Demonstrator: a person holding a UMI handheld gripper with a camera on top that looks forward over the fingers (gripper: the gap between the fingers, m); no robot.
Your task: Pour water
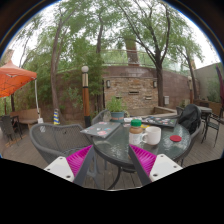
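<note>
A small bottle with a green cap (136, 130) stands on a round glass patio table (120, 146). A white cup (153, 136) stands just right of the bottle. My gripper (111, 161) is open and empty, held above the table's near edge. Its magenta pads (79, 158) show at either side. The bottle and cup are beyond the fingers, a little to the right of the right finger (144, 158). Nothing is between the fingers.
A red object (176, 138) and a black bag (189, 118) lie on the table's right part, and a flat grey sheet (100, 128) at its far left. A potted plant (117, 105) stands behind. Metal chairs (48, 140) surround the table. An orange umbrella (12, 78) stands far left.
</note>
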